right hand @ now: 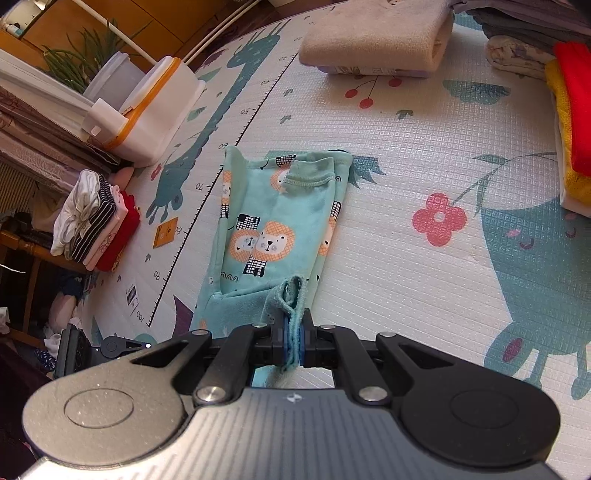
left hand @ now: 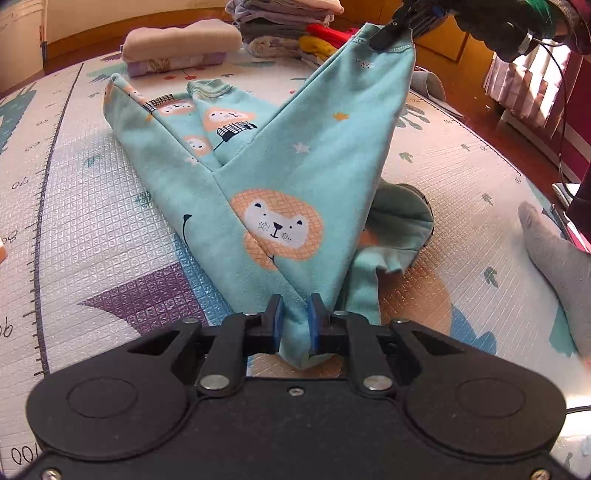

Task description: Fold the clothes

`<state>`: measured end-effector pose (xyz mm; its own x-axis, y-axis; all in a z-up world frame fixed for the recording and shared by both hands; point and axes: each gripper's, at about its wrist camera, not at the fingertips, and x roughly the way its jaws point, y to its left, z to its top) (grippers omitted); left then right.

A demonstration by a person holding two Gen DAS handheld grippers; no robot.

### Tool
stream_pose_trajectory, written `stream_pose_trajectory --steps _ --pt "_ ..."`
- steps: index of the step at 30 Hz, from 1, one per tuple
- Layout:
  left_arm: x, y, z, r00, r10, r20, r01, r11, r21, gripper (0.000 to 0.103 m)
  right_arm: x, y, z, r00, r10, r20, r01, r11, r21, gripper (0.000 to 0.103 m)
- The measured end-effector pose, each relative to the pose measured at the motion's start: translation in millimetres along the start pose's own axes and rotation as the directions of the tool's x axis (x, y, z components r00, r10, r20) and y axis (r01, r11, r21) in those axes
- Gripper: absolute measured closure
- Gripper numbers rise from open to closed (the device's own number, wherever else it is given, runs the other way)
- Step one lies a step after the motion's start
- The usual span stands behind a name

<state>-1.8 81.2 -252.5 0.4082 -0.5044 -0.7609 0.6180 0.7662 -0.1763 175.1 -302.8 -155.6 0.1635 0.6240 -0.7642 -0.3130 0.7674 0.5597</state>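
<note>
Teal lion-print pants (left hand: pixel 280 177) lie partly on the play mat (left hand: pixel 92 229), with one part lifted into a taut sheet. My left gripper (left hand: pixel 295 314) is shut on a low fold of that cloth. In the left wrist view the right gripper (left hand: pixel 391 33) pinches the stitched hem high at the top. From the right wrist view, my right gripper (right hand: pixel 293 332) is shut on a bunched hem, and the pants (right hand: pixel 273 229) stretch away flat on the mat (right hand: pixel 406 258) toward their cuffs.
Folded clothes stacks (left hand: pixel 288 26) and a beige folded pile (left hand: pixel 181 44) sit at the mat's far end. Another small stack (right hand: pixel 99 221) and a plastic container (right hand: pixel 155 107) lie left. A person's grey-socked foot (left hand: pixel 554 251) rests on the mat at right.
</note>
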Motion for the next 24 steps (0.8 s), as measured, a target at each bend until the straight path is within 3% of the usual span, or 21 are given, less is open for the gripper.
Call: stream_pose_trajectory --steps 7,10,14,17,20,22,24 --pt "-14 64 53 0.990 0.102 0.102 -0.097 0.994 -0.048 0.091 4 -2 -16 0.999 0.026 -0.047 -0.025 1.000 0.008 0.095" --pt "0 99 85 0.973 0.158 0.170 -0.148 0.986 -0.072 0.091 3 -1 -17 0.998 0.032 -0.055 -0.032 0.999 -0.005 0.095" --pt "38 130 121 0.962 0.194 0.192 -0.196 0.981 -0.010 0.091 1 0 -17 0.997 0.044 -0.060 -0.045 0.999 -0.012 0.095" --pt "63 145 141 0.965 0.171 0.199 -0.179 0.984 0.022 0.091 2 -2 -17 0.996 0.046 -0.074 -0.047 0.999 -0.007 0.095" --pt "84 145 148 0.981 0.094 0.172 -0.107 0.992 0.068 0.091 6 -5 -19 0.995 0.038 -0.095 -0.038 0.999 -0.006 0.095" --pt "96 138 148 0.981 0.125 0.151 -0.145 0.981 0.125 0.091 9 -4 -20 0.994 0.035 -0.106 -0.036 0.999 -0.009 0.095" --pt "94 138 151 0.977 0.139 0.159 -0.158 0.981 0.111 0.091 12 -3 -21 0.993 0.035 -0.114 -0.037 0.999 -0.013 0.095"
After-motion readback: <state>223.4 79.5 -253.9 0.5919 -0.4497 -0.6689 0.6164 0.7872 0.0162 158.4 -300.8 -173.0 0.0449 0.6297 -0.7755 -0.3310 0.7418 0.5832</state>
